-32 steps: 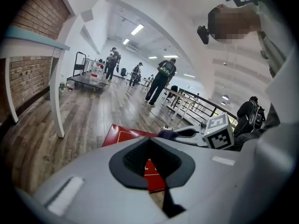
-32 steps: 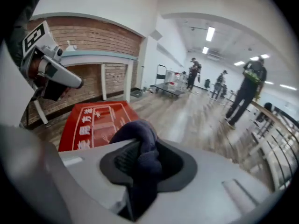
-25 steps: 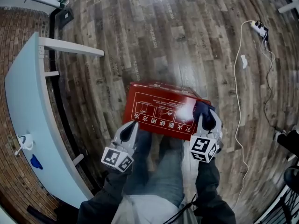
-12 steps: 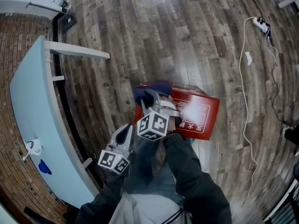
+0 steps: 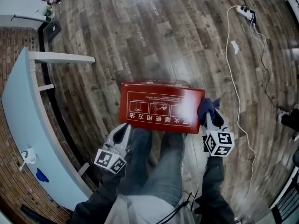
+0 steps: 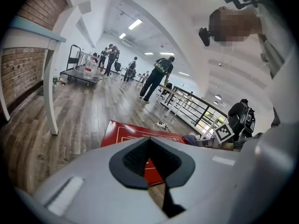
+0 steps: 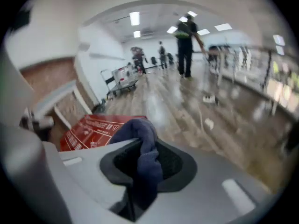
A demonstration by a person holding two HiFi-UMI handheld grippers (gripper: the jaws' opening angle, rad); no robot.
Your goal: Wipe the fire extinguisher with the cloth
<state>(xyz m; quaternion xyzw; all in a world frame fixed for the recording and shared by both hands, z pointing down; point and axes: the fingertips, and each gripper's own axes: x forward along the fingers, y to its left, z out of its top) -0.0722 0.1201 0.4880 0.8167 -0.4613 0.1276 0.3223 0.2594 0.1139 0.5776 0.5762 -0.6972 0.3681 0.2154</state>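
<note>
A flat, rectangular red fire extinguisher box point(image 5: 161, 107) is lying in the middle of the head view on a floor of grey-brown wooden planks point(image 5: 154, 31), its glossy lid carrying white line diagrams and a row of white characters and catching a bright patch of glare toward its right end. At the box's right short edge the right gripper point(image 5: 212, 119) is clamping a dark blue cloth point(image 5: 207, 108); in the right gripper view the soft, bunched fabric point(image 7: 145, 157) is filling the gap between the two grey jaws and bulging up over them, with the box's corner point(image 7: 93, 129) showing behind it at left. Whether the cloth is actually touching the box is not clear. Below the box's lower-left corner the left gripper point(image 5: 124, 133) is pointing at the box, just short of it, with its jaws pressed together on nothing; in the left gripper view the red lid point(image 6: 135, 133) is showing beyond the closed tips point(image 6: 152, 164). The person's jeans-clad legs point(image 5: 154, 171) are filling the lower centre between the two grippers. A pale blue tabletop point(image 5: 18, 111) is curving down the left side, and a thin white cable point(image 5: 238, 101) is trailing from a power strip point(image 5: 243, 10) at upper right.
</note>
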